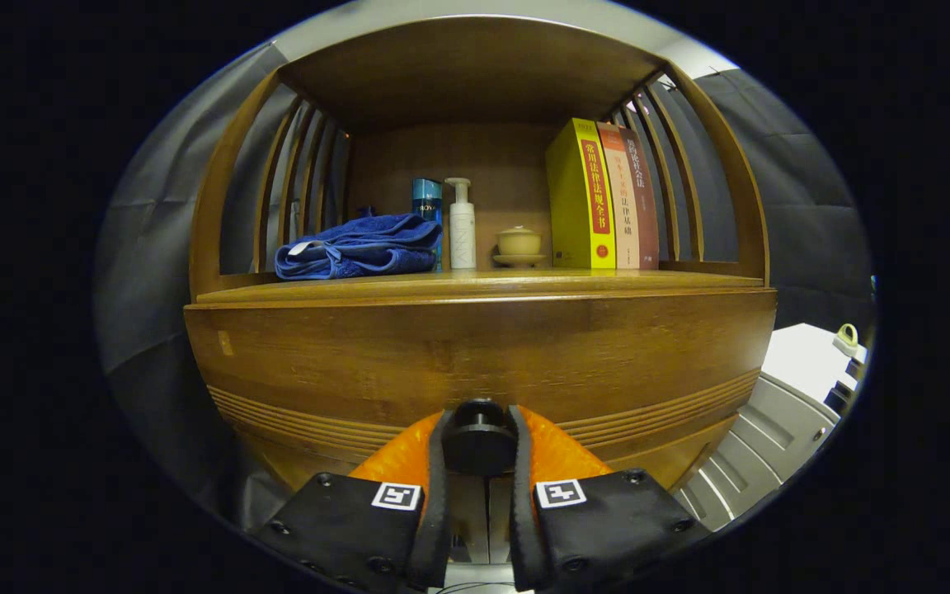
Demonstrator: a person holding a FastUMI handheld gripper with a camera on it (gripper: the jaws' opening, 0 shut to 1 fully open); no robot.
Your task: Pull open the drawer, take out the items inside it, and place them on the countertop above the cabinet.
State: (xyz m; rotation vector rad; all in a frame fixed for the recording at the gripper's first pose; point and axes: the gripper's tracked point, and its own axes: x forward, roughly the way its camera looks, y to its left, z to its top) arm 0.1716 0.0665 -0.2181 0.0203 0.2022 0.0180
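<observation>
Drawer (475, 355) front fills cabinet face right ahead of gripper (479, 462), looks closed. Fingers clamped on dark round knob (477, 436), one each side, both pressing. Countertop (483, 285) above holds blue towel (359, 246), blue bottle (426, 202), white pump bottle (462, 224), small lidded cup (519, 243), 3 upright books (603, 196) w/ yellow one nearest cup.

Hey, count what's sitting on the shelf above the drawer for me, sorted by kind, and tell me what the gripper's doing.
Books: 3
Bottles: 2
Blue towel: 1
Lidded cup on saucer: 1
Total: 7
The gripper has both fingers closed around the drawer's dark knob.
</observation>
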